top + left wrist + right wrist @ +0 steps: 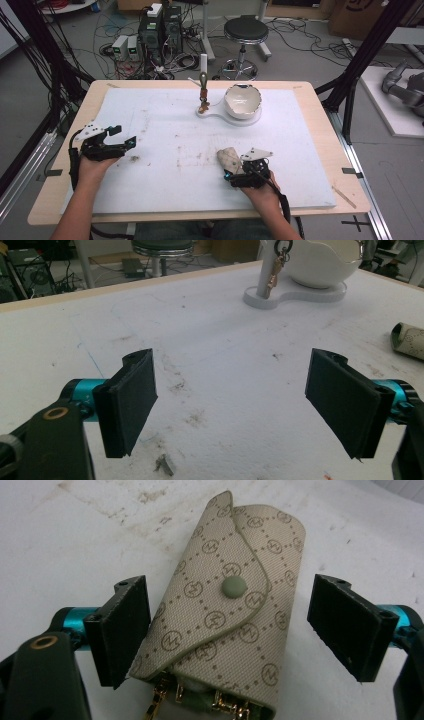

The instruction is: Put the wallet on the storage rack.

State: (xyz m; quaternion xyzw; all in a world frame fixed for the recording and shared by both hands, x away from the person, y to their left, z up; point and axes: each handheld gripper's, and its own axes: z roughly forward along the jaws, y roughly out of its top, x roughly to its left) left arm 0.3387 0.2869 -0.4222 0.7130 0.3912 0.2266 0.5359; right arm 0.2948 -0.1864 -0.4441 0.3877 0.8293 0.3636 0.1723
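A beige fabric key pouch (227, 615) lies between the jaws of the right tool (227, 630), on the white bench (165, 125) cover. The pouch is a soft, rounded wrap of woven cloth printed with small circled monograms and dotted diamond lines; its curved flap is closed by a dull green snap, and gold metal clasps poke out of the end nearest the tool's body. The right tool stands wide open: its left pad sits just beside, perhaps brushing, the pouch's edge, while its right pad is clear of the cloth. In the high view the pouch (230, 159) juts forward and to the left from the right tool (239, 167).

The left tool (240, 407) is also spread wide, flat black rubbery pads facing each other with nothing between them, only the scuffed, stained bench cover below. Ahead of it and to its right stands a glossy white stand (300, 290) with a flat keyhole-shaped base, a bowl like a broken eggshell, and a post from which brass keys (274, 271) hang. Far to its right lies the pouch's rolled end (407, 339).
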